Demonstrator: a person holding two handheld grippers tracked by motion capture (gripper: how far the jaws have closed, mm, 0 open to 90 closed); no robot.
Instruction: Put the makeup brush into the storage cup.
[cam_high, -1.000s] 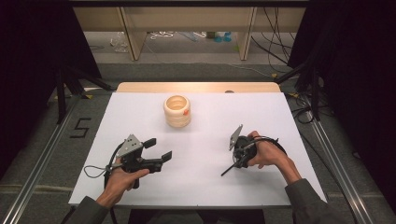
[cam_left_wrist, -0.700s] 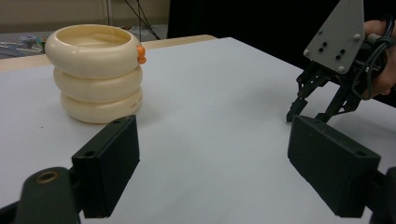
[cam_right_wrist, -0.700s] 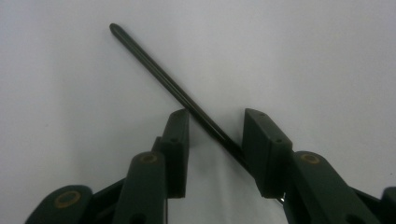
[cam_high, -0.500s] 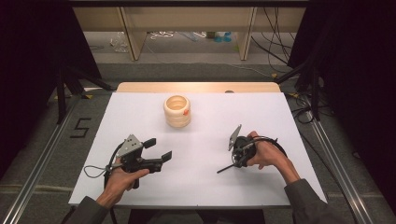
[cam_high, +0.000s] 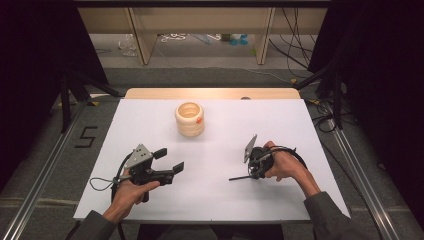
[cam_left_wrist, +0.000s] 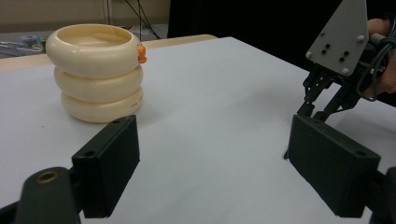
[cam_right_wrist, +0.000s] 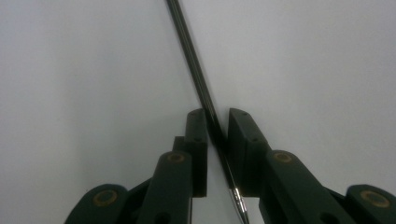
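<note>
High view: the right claw (cam_high: 250, 175) lies low on the white tabletop (cam_high: 300, 130), its jaws having just been closing on a thin black rod (cam_high: 239, 178) whose end sticks out to the left along the surface. The left claw (cam_high: 170, 161) rests near the front left, jaws spread wide and empty. Well behind both stands a cream holder (cam_high: 190, 119), apparently three rings stacked, with a small orange tab on its top ring.

Left claw view: the holder (cam_left_wrist: 97, 71) stands upright and open at the top; what lies inside cannot be seen from here. The right claw (cam_left_wrist: 306, 106) shows beyond, tips down at the tabletop.

Right claw view: the rod (cam_right_wrist: 194, 65) runs between the nearly closed jaws, a metal tip at its near end, like a pen. Whether both pads press it I cannot tell.

I judge the rod light, stiff and smooth, so it may pivot or slide in a loose pinch. Holding it near its middle, squarely across the pads, should keep it steady.
</note>
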